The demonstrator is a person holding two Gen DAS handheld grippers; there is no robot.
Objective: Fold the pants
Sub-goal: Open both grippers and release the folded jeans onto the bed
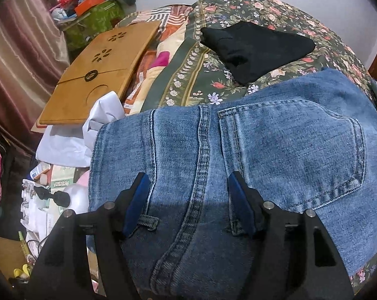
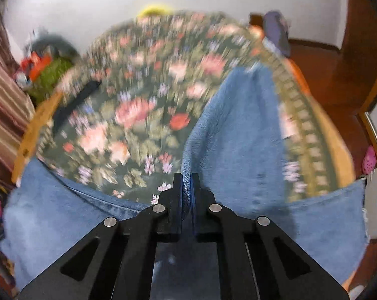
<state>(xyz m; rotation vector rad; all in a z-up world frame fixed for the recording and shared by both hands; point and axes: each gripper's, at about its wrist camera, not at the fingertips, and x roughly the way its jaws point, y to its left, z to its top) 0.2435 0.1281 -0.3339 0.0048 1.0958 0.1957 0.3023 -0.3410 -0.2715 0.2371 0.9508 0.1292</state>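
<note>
Blue jeans [image 1: 276, 150] lie back side up on the floral bedspread [image 1: 251, 7], a rear pocket [image 1: 296, 147] to the right of the centre seam. My left gripper [image 1: 188, 182] stands open just above the waistband, its blue pads on either side of the seam, nothing pinched between them. In the blurred right wrist view, my right gripper [image 2: 187, 182] is shut on a raised fold of the jeans [image 2: 241, 137]. More denim spreads below and to both sides of it.
A folded black garment [image 1: 256, 47] rests on the bed beyond the jeans. A wooden lap tray [image 1: 98, 75] lies at the bed's left edge, with white cloth [image 1: 70, 140] and floor clutter below it. A curtain [image 1: 18, 57] hangs at left, a wooden door [image 2: 338, 70] at right.
</note>
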